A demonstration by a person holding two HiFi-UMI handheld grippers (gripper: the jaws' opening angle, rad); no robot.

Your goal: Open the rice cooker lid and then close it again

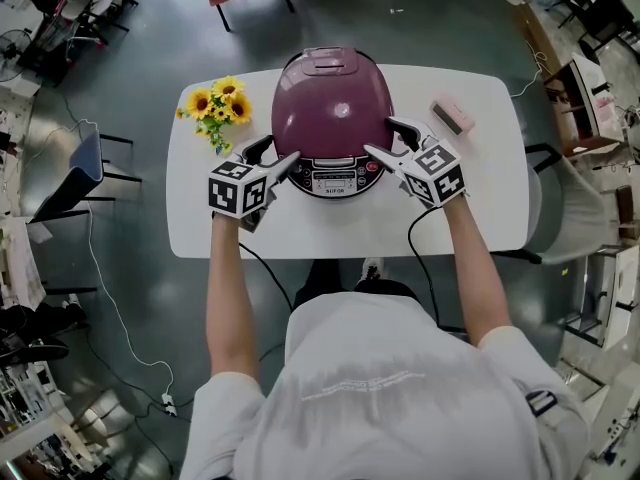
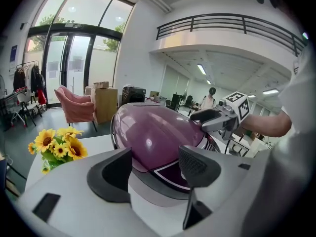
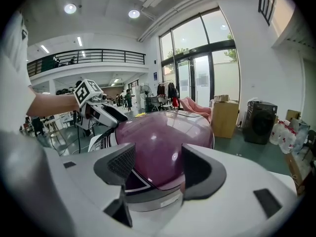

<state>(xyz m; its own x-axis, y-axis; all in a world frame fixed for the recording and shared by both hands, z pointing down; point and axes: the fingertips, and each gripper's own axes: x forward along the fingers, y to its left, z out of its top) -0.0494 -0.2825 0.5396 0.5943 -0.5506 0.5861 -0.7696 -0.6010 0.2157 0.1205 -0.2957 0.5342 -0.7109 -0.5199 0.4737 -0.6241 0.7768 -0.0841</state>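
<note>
Head view shows the purple rice cooker (image 1: 330,108), lid shut, at the middle of the white surface (image 1: 480,213). The left gripper (image 1: 283,148) and right gripper (image 1: 379,135) flank its front, both with jaws wide and empty. The lid's front edge lies between them, about equally near each.

centre: rice cooker (image 1: 333,118) | left: sunflowers (image 1: 218,108) close beside | right: pink case (image 1: 452,116), gap between | front: bare table (image 1: 340,230) strip

Rice cooker (image 1: 332,118): 1. Sunflower bunch (image 1: 218,108): 1. Pink box (image 1: 452,116): 1. Table (image 1: 480,203): 1. Hand-held grippers (image 1: 282,148) (image 1: 379,135): 2.
</note>
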